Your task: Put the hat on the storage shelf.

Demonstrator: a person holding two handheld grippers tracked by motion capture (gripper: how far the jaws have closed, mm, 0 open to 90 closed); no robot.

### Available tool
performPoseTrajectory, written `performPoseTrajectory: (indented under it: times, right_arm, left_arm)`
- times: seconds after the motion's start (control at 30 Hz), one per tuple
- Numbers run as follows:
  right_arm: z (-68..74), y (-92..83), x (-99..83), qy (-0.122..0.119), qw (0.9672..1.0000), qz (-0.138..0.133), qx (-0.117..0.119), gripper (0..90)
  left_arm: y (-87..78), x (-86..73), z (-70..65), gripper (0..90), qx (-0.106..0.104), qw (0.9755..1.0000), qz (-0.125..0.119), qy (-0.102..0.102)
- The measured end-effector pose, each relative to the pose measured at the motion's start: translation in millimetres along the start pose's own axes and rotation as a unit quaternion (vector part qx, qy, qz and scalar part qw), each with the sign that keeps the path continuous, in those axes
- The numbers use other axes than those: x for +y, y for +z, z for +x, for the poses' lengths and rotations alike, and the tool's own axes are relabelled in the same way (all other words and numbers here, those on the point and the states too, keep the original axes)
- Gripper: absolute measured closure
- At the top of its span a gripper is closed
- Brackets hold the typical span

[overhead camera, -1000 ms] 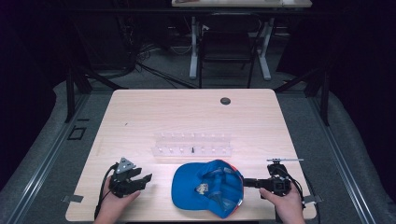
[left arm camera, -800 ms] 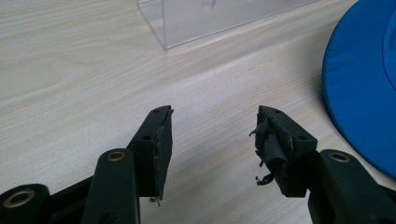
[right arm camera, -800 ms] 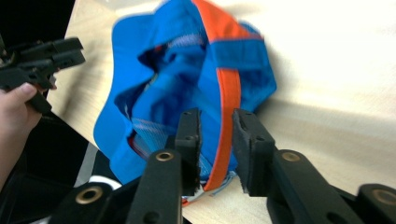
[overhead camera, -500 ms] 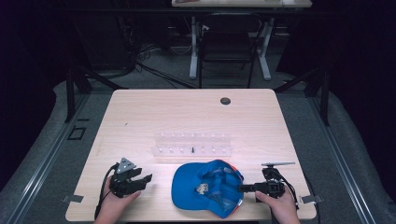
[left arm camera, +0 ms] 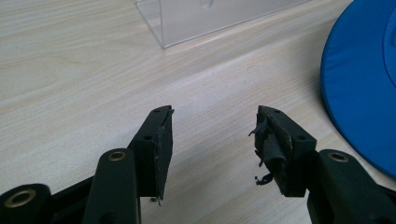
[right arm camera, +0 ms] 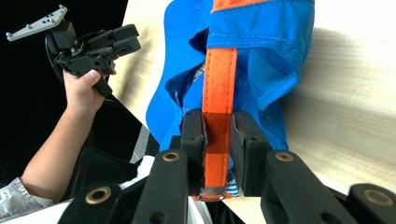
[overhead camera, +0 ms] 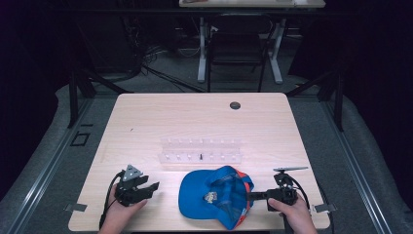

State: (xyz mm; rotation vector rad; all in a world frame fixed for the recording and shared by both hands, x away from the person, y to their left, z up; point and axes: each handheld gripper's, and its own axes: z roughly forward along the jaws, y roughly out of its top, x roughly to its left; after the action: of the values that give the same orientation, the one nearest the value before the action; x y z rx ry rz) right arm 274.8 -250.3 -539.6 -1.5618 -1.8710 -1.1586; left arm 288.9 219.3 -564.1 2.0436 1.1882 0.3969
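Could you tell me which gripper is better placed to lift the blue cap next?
The right. The right gripper is shut on the cap's orange strap, while the left gripper stands open over bare table, beside the blue cap.

Table [overhead camera: 204, 122] brightly lit from above, surroundings dark, high view soft, close views sharp, glare at right

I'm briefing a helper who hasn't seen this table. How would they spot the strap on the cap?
Start at the wooden table and go to its near edge, where a blue cap lies below the clear rack. At the cap's right end, the strap runs into the right claw, shut on it. It is the only orange band on blue fabric.
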Motion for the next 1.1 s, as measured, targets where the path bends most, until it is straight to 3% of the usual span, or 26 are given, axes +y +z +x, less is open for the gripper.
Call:
performPoseTrajectory:
  times: [0.23,0.53,0.73,0.87,1.0,1.1]
  right_arm:
    - [7.9,-2.7,3.5,-0.012,0.9999,0.003,-0.009,77.1]
    - [24.6,-10.4,13.9,-0.02,0.9977,0.005,-0.064,77.3]
    - [36.6,-17.5,24.4,-0.022,0.9949,0.017,-0.097,77.4]
    - [47.4,-20.7,33.1,-0.03,0.9934,0.027,-0.108,77.4]
    - [61.7,-24.1,41.8,-0.034,0.9906,0.025,-0.13,77.4]
    - [71.5,-27.3,49.0,-0.044,0.988,0.041,-0.142,77.3]
  left_arm:
    - [-0.3,-0.1,0.5,46.8,0.001,1.0,0.0,-0.001]
    - [-0.4,-0.5,-0.8,47.9,0.003,1.0,0.003,0.004]
    - [-0.3,-0.4,-0.5,47.9,0.003,1.0,0.002,0.004]
    - [-0.5,-0.5,-0.1,47.9,0.005,1.0,0.001,0.003]
    - [0.0,-0.4,-0.4,47.9,0.004,1.0,0.002,0.005]
    - [-0.1,-0.3,-0.1,47.9,0.006,1.0,0.001,0.005]
